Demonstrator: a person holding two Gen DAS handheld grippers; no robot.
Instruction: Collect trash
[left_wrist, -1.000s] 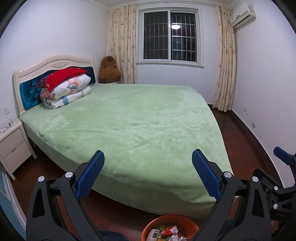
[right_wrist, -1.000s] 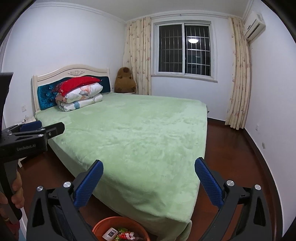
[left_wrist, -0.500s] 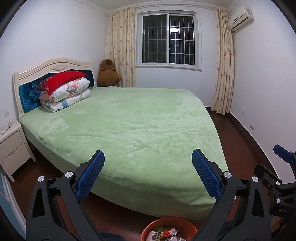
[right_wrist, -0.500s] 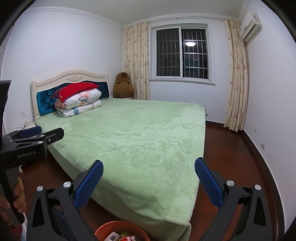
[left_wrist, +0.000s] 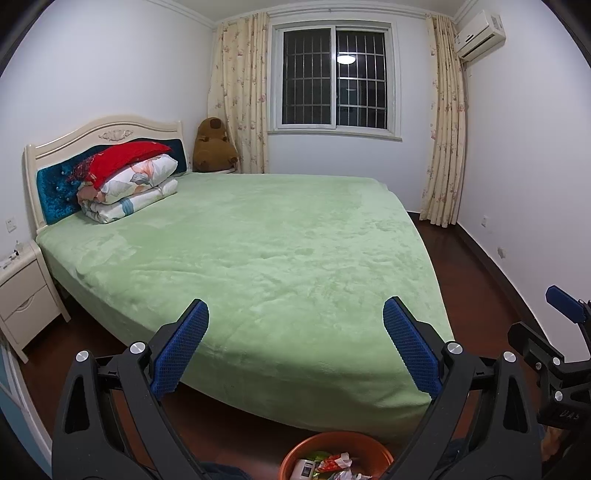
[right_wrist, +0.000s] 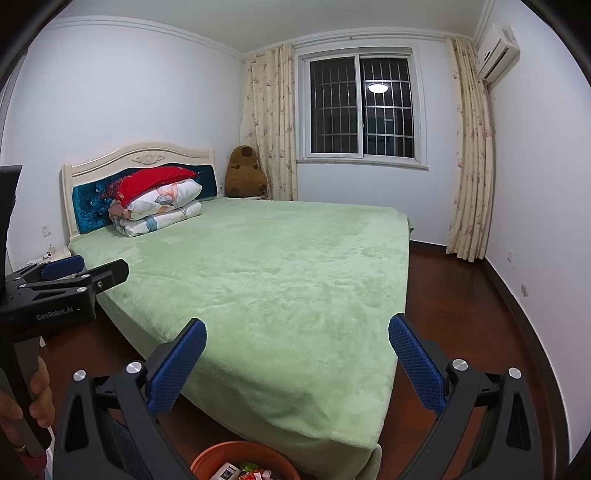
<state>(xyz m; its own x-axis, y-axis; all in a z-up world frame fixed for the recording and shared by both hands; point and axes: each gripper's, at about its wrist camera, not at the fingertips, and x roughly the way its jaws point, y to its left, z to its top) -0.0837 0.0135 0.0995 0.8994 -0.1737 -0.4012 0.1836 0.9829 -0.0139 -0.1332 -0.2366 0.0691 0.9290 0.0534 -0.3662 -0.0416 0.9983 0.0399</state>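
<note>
Left gripper and right gripper: fingers spread, empty. Round orange trash basin at 6 o'clock; green plush-covered bed at 12 o'clock.

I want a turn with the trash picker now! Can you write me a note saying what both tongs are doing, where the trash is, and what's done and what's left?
Left tongs: open, holding nothing, aimed over the bed.
Right tongs: open, holding nothing, aimed the same way.
Orange bin: on the floor at the foot of the bed, just below both tongs. It already holds wrappers and crumpled paper.
Done: some trash is in the bin.
Left: no loose trash shows on the green blanket or the visible floor. Look around elsewhere before stopping.
</note>
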